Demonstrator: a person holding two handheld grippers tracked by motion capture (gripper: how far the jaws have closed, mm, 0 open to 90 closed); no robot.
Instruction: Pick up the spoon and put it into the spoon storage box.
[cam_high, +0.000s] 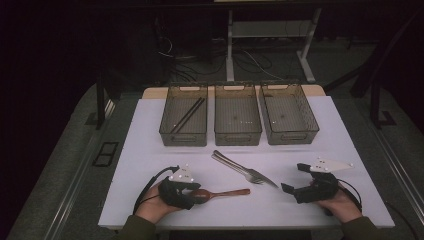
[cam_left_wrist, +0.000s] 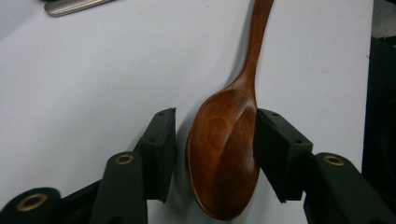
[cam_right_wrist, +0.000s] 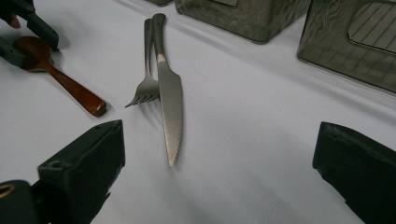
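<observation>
Lying on the white counter (cam_high: 150, 130) near its front edge: a wooden spoon (cam_left_wrist: 229, 149), bowl toward the left hand (cam_high: 152, 207), handle pointing right toward the counter's middle. Bracketing the spoon's bowl in the left gripper view: the left hand-held gripper (cam_left_wrist: 215, 154), jaws half spread with the bowl between them, the right-side pad touching the bowl's edge, the left-side pad just beside it with a thin gap showing, so not pinching yet. Resting low over the bowl in the high view: the same left hand-held gripper (cam_high: 196, 194), cable looping off to the left. Sitting well apart at the front right: the right hand-held gripper (cam_high: 292, 180), held in the right hand (cam_high: 342, 204), jaws spread wide and holding nothing. Facing bare counter in the right gripper view: the right hand-held gripper (cam_right_wrist: 219, 163), jaws standing far apart. Lying between the two hands, a little farther back: a fork (cam_high: 239, 169) and a knife (cam_high: 260, 176), side by side and touching, handles angled back and left, tips toward the right hand. Standing in a row at the back of the counter: three grey bins (cam_high: 238, 136), the left one holding a pair of dark chopsticks (cam_high: 187, 115) laid at a slant.
</observation>
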